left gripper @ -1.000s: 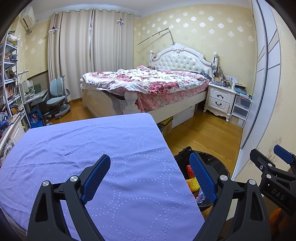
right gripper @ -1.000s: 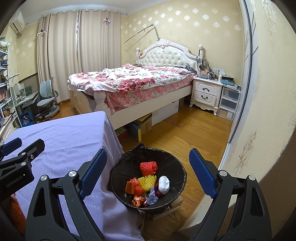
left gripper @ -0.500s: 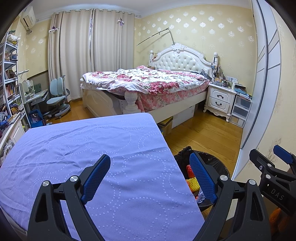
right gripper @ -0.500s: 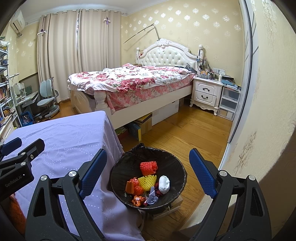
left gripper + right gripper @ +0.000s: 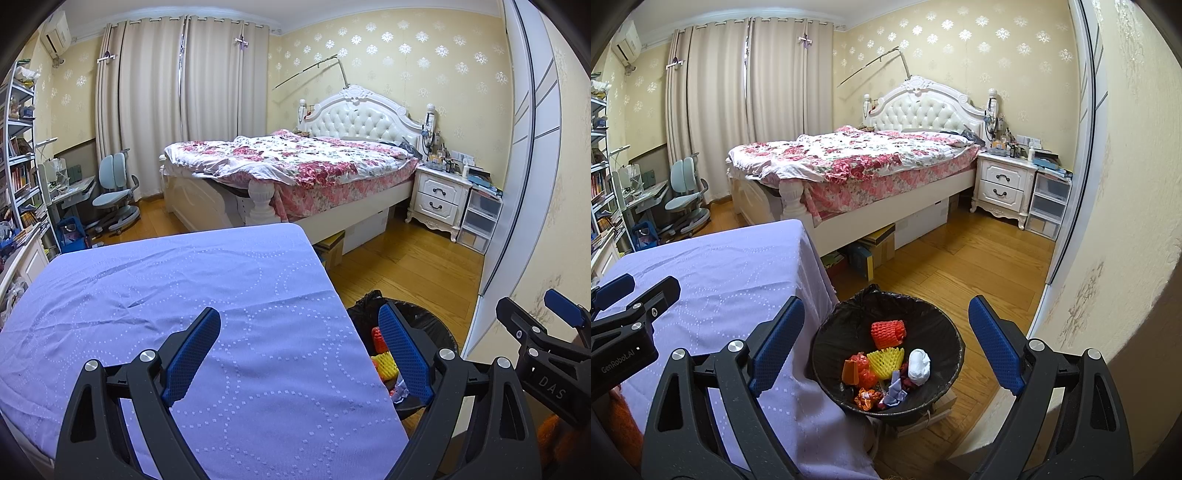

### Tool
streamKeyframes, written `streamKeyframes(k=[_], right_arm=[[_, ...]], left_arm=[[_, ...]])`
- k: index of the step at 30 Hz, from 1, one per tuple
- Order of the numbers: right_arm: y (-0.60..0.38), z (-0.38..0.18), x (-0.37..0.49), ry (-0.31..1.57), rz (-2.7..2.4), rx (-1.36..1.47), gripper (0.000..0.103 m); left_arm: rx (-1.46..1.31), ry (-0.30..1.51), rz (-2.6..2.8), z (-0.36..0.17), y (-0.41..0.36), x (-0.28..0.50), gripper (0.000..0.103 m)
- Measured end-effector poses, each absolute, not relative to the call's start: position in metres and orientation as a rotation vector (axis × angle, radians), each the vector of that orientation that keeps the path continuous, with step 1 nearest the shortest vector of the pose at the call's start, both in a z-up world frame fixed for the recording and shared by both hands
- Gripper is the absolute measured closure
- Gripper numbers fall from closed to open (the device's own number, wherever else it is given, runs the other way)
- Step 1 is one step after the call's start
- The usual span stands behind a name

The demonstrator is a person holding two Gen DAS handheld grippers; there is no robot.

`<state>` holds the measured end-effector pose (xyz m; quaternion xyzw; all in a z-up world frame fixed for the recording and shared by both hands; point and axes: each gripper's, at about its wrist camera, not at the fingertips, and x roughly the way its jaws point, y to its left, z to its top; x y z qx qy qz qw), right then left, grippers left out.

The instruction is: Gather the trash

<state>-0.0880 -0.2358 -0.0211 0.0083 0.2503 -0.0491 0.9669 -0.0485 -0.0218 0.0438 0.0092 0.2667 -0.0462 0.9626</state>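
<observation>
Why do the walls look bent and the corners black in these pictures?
Left wrist view: the fisheye lens bows the wardrobe door and darkens the corners. Right wrist view: same curving on the wall, yet the trash bin is sharp and evenly lit, with no glare.

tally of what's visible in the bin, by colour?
In the trash bin, right wrist view:
Orange-red: 4 (foam net, wedge, crumpled piece, wrapper)
Yellow: 1 (foam net)
White: 1 (wad)
Lilac: 1 (paper scrap)
Total: 7; more may be buried.
</observation>
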Motion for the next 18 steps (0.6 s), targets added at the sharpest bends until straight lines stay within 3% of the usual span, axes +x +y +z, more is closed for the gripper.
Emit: streamKeyframes(k=[18], right_arm=[[-0.236,-0.021,-0.087,0.507,-0.099,0.017,0.015]], left_arm=[[0.047,0.502,-0.093,0.043,-0.035,-0.057,0.016]])
